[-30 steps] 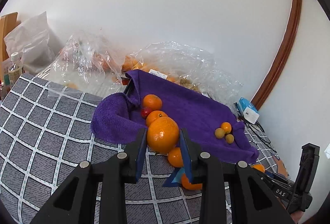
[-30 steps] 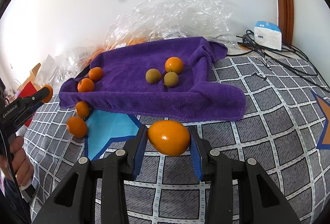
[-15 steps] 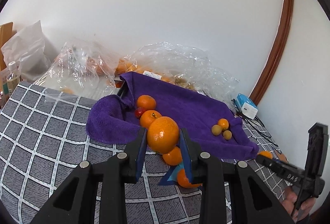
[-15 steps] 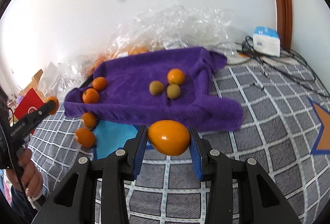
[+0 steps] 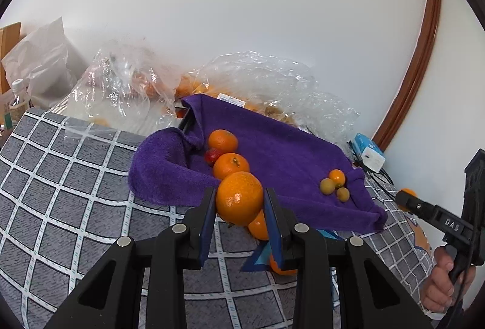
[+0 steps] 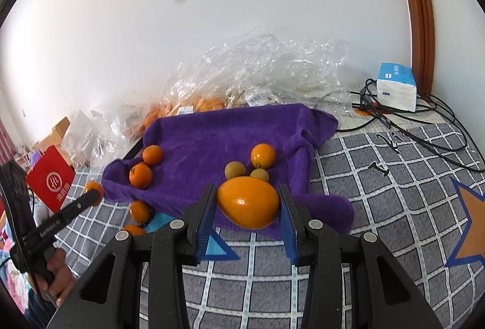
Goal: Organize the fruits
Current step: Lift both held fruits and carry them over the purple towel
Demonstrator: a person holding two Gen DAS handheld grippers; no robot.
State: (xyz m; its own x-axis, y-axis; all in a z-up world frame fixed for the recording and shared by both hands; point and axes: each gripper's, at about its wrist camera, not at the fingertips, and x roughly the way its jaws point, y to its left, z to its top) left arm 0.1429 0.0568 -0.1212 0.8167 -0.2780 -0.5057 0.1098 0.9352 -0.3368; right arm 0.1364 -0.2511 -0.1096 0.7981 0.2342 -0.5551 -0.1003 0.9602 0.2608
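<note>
My left gripper (image 5: 239,201) is shut on a round orange (image 5: 239,198), held above the near edge of the purple towel (image 5: 282,159). My right gripper (image 6: 248,203) is shut on an oval orange fruit (image 6: 248,201), held above the towel's front edge (image 6: 212,132). On the towel lie two oranges (image 5: 222,141) and a small red fruit (image 5: 213,155) at one end, and a small orange with two greenish fruits (image 6: 235,169) at the other. Two loose oranges (image 6: 139,211) lie on the checked bedcover by the towel.
Crumpled clear plastic bags (image 6: 272,71) with more fruit lie behind the towel against the wall. A blue-white box (image 6: 395,86) and black cables (image 6: 424,129) lie at the right. A red bag (image 6: 50,180) and a bottle (image 5: 16,104) stand at the left.
Both grippers have lifted and moved forward toward the towel, each still holding its fruit. The right gripper now hangs over the towel's front edge.
</note>
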